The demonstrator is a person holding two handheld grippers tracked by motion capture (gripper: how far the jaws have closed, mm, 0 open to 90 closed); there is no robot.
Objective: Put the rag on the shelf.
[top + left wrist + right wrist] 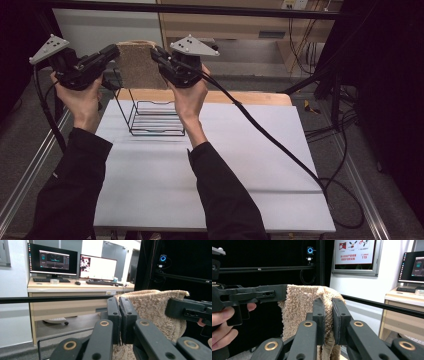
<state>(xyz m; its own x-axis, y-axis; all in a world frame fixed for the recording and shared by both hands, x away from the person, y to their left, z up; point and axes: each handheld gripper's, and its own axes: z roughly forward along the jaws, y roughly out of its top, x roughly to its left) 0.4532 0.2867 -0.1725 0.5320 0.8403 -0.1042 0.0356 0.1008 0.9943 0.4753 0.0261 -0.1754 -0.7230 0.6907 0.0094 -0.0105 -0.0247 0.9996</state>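
Observation:
A beige terry towel (136,64) hangs stretched in the air between both grippers, above a black wire rack (152,116) on the white table. My left gripper (113,51) is shut on the towel's left top corner. My right gripper (156,53) is shut on its right top corner. In the left gripper view the towel (155,308) runs from my pinched jaws to the other gripper (190,311) at the right. In the right gripper view the towel (299,307) spans from my jaws to the other gripper (249,296) at the left.
The white table top (240,165) stretches toward me and to the right of the rack. A black cable (270,135) trails from the right gripper across the table. A black frame bar (200,10) crosses above the far edge. Desks with monitors (75,263) stand beyond.

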